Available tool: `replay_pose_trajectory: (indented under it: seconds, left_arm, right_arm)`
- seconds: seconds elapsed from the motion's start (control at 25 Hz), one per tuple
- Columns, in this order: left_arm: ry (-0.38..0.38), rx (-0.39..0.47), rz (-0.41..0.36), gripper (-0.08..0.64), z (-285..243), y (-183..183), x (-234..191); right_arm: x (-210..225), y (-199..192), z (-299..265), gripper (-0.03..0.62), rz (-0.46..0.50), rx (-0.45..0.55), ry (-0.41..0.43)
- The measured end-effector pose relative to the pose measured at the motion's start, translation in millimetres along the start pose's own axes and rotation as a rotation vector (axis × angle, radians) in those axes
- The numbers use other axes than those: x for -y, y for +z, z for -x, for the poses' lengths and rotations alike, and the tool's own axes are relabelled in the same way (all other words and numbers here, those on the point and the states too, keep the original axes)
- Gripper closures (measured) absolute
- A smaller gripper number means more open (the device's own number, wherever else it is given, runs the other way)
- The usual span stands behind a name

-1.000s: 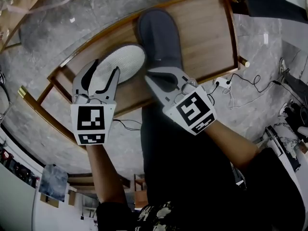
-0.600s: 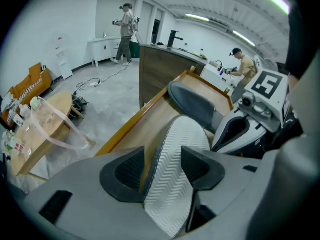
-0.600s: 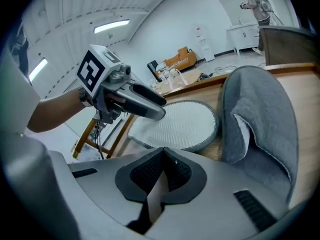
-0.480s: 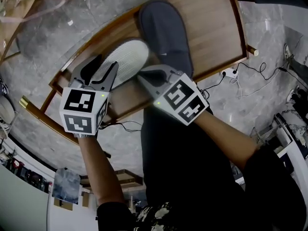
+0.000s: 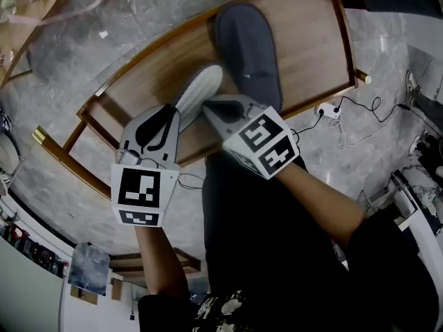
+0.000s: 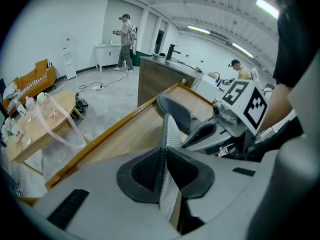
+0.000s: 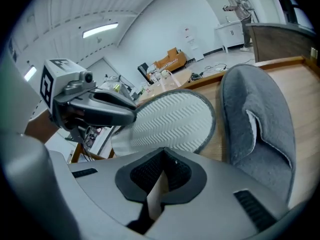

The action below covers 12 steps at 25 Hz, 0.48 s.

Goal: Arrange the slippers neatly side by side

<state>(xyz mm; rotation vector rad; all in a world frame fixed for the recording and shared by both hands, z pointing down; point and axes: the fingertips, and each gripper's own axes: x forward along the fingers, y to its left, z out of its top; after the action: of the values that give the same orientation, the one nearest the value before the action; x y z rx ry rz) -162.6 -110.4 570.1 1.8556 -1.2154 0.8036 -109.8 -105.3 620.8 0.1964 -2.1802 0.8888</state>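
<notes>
Head view: wooden tabletop (image 5: 304, 40) with a raised rim runs diagonally across the upper half of the frame, over a grey marbled floor (image 5: 138, 12).

Grey slipper (image 5: 246, 43): lies sole-down on the tabletop, upper centre of frame, toe toward the top edge. In the right gripper view (image 7: 255, 124) it fills the right side, opening facing the camera.

White-soled slipper (image 5: 201, 92): turned up on its edge, left of and below the grey one. It reads as a narrow pale strip in the head view. Its far end is just beside the grey slipper; contact cannot be told. In the right gripper view the ribbed sole (image 7: 172, 119) faces the camera, centre frame.

Left hand-held gripper (image 5: 168, 113): lower left of centre, marker cube (image 5: 145, 196) toward the bottom. Its jaws have just been closing. In the left gripper view (image 6: 164, 151) both pads press on the white-soled slipper's edge (image 6: 170, 134), which stands upright between them. It is grasping that slipper.

Right hand-held gripper (image 5: 211, 106): centre frame, tips beside the near end of the white-soled slipper and just below the grey slipper's heel. In the right gripper view (image 7: 162, 159) the pads meet, clenched. Only a thin tan sliver shows below them; what it is cannot be told.

Cables (image 5: 332, 109) lie on the floor to the right of the tabletop.
</notes>
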Motion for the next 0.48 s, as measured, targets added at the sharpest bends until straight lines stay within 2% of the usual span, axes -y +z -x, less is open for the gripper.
replay_pose_trajectory:
  seconds: [0.16, 0.24, 0.32, 0.48]
  left_arm:
    - [-0.032, 0.104, 0.187, 0.529, 15.8, -0.2, 20.3]
    - [-0.02, 0.16, 0.272, 0.529, 18.2, 0.5, 24.3]
    - [0.003, 0.21, 0.329, 0.529, 18.1, 3.1, 24.9]
    - [-0.006, 0.314, 0.425, 0.528, 14.0, 14.2, 31.7]
  right_arm:
    - [-4.3, 9.8, 0.9, 0.592, -0.011, 0.04, -0.013]
    - [-2.4, 17.1, 0.2, 0.592, -0.033, 0.07, -0.017]
    - [0.1, 25.3, -1.6, 0.593, -0.024, 0.084, -0.013]
    - [1.2, 42.7, -4.3, 0.593, 0.032, 0.101, 0.015]
